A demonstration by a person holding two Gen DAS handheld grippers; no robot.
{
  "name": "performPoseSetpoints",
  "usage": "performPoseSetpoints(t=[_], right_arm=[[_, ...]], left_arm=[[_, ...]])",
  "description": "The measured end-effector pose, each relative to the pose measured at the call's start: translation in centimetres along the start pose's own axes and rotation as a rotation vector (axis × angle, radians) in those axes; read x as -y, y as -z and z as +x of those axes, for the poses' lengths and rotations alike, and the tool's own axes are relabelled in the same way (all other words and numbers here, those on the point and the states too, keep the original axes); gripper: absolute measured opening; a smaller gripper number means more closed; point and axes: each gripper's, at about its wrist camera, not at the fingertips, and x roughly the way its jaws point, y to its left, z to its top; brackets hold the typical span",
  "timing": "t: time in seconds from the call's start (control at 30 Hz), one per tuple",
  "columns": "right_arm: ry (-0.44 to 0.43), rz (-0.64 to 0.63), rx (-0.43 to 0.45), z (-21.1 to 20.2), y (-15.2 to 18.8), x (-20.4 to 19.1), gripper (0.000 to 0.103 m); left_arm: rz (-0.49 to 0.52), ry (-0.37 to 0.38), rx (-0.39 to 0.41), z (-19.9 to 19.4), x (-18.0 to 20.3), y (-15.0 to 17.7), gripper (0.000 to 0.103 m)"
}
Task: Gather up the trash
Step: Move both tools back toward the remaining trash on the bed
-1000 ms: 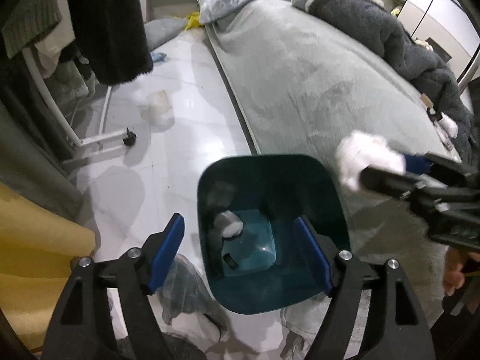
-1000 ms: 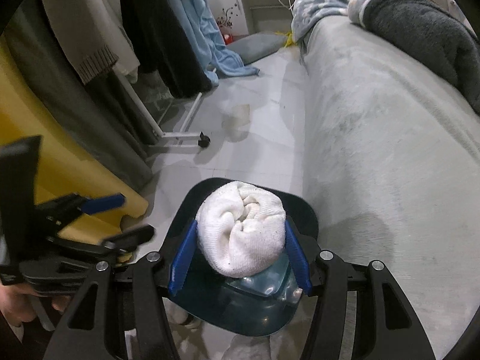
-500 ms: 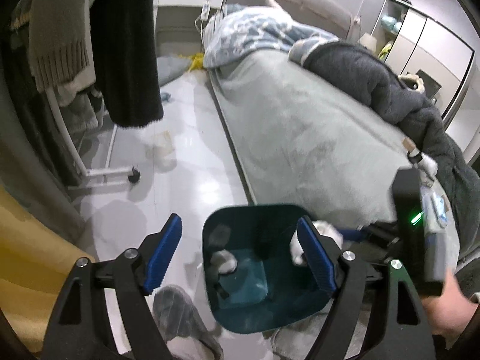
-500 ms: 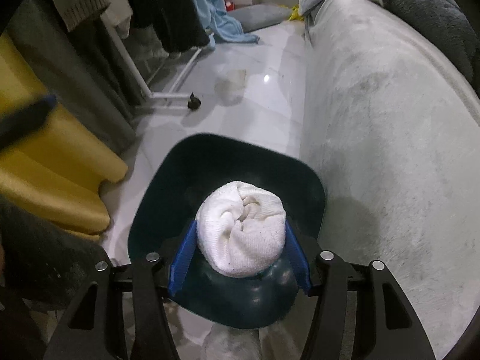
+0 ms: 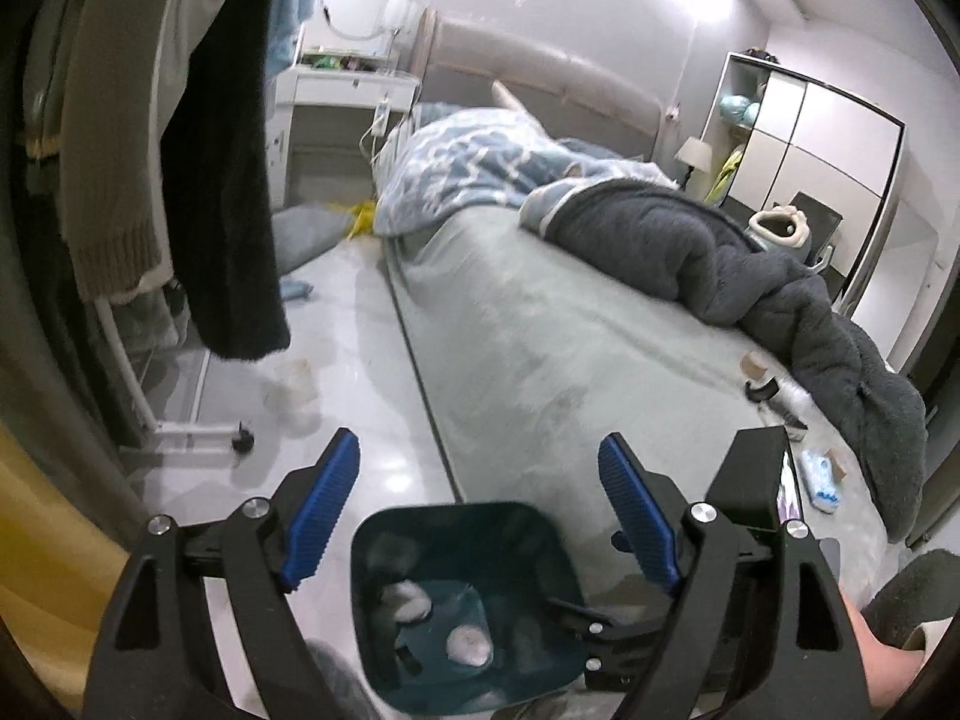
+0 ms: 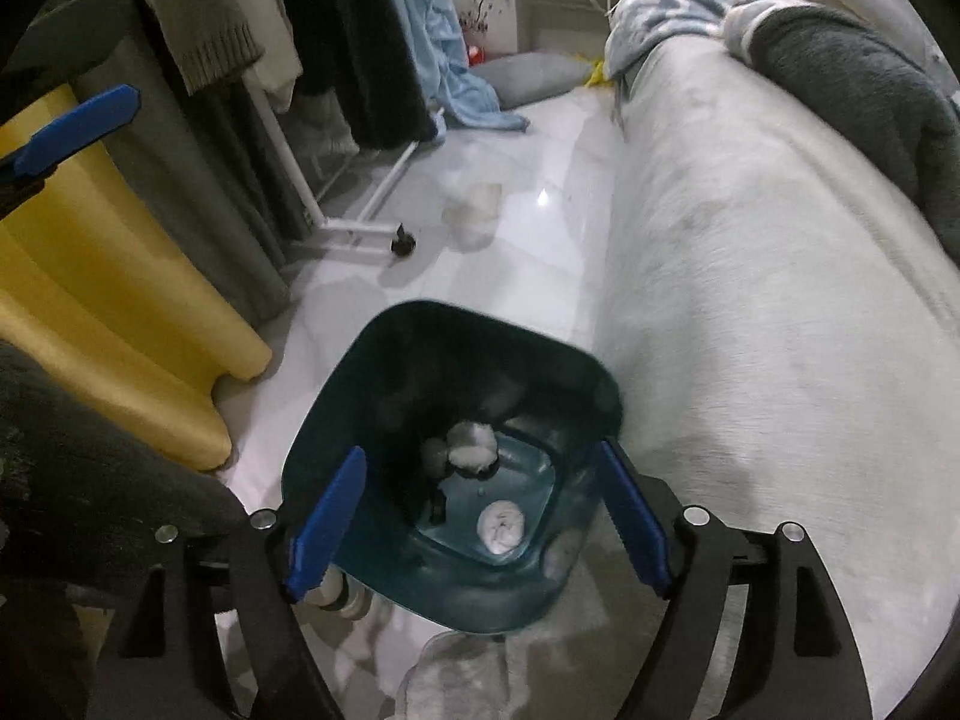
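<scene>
**Drop made, hunting for the next piece**

Both grippers spread wide, holding nothing. Right gripper [image 6: 480,522] poised directly above the dark teal bin [image 6: 336,414], blue pads straddling its near rim. Inside the bin, on its bottom: a rolled white wad [image 6: 501,525] toward the near wall, a second white wad [image 6: 474,447] beyond it. Left gripper [image 5: 480,510] hanging above and just short of the same bin [image 5: 372,564], pointed past it along the bed [image 5: 540,348].

Judged stage: between drops, one piece just deposited, the next not yet chosen. Likely candidates, all outside the bin: a crumpled pale cup or wrapper on the floor [image 6: 471,210], well beyond the bin's far rim near the clothes rack's wheel [image 6: 403,247]; small oddments on the bed [image 5: 774,390] to the bin's right, too blurred to name for certain.

Next move: lift clear of the rim, swing toward one candidate, approach with jaws kept wide, close gently on light, crushable material, then return above the bin before releasing.
</scene>
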Motion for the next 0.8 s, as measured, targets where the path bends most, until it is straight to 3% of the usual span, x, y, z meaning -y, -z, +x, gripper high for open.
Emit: performPoseSetpoints(t=[0.5,0.8], right_arm=[[0.065,0.072,0.170,-6.6,2.7,6.7,0.081],[0.168,0.071,0.237,-10.6,4.7,10.3,0.086]], left_arm=[[0.022,0.080,0.011,1.5,6.6,-0.6,0.087],[0.071,0.129,0.005,2.7,10.8,-0.1,0.087]])
